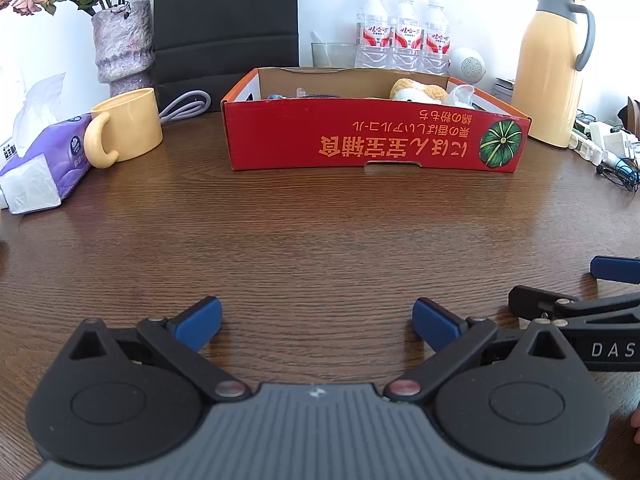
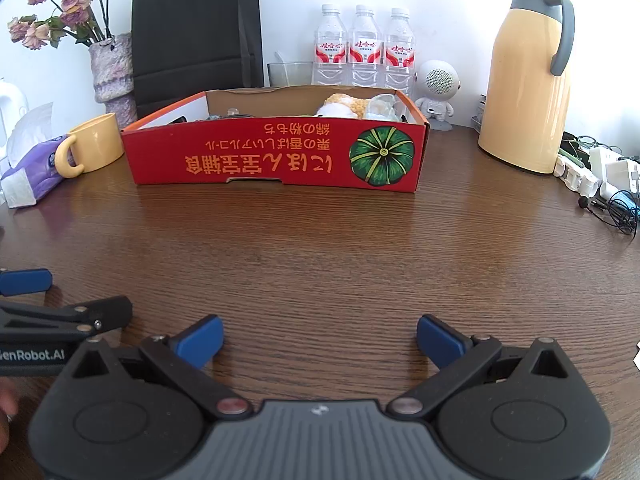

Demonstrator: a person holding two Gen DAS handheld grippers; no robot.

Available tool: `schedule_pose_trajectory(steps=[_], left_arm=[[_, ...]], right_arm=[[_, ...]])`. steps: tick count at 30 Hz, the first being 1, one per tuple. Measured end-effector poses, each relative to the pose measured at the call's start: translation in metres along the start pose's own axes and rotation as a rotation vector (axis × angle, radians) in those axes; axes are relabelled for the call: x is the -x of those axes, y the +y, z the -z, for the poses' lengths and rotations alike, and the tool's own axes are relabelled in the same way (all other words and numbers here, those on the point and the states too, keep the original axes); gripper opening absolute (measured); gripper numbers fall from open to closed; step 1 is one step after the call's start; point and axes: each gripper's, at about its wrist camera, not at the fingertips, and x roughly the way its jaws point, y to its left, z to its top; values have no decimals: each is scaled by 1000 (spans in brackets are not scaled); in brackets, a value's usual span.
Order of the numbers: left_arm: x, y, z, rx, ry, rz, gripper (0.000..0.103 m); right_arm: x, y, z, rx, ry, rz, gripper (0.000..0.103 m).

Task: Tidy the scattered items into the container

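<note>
A low red cardboard box (image 1: 376,140) (image 2: 276,156) with a green pumpkin print stands at the far middle of the brown wooden table. Inside it lie a yellow-and-white plush toy (image 1: 418,90) (image 2: 344,105), a crumpled clear bag (image 1: 460,94) (image 2: 380,108) and some small items I cannot make out. My left gripper (image 1: 316,322) hovers low over bare table well in front of the box, open, nothing between its blue pads. My right gripper (image 2: 320,340) is beside it to the right, likewise open and empty. Each gripper shows at the edge of the other's view.
A yellow mug (image 1: 126,126) (image 2: 94,146) and a purple tissue pack (image 1: 44,160) (image 2: 30,172) sit left of the box. Behind are a vase of dried flowers (image 1: 122,46), a black bag (image 2: 196,36), three water bottles (image 2: 362,48), a small white speaker (image 2: 438,90). A yellow thermos jug (image 1: 550,68) (image 2: 528,76) and chargers with cables (image 2: 604,180) stand at right.
</note>
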Motion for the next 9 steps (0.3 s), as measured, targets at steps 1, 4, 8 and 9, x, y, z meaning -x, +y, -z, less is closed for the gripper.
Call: schedule_pose_trajectory(steps=[1,4,8,9], left_arm=[[0,0,0,1,0,0,103],[0,0,0,1,0,1,103],[0,1,0,1,0,1,103],[0,0,0,1,0,1,103]], right_arm=[[0,0,0,-1,0,0,103],[-2,-1,-1,-2,0,2,103],[-2,0,-1,-3,0,4,103],[-2,-1,-1,-3,0,4,103]])
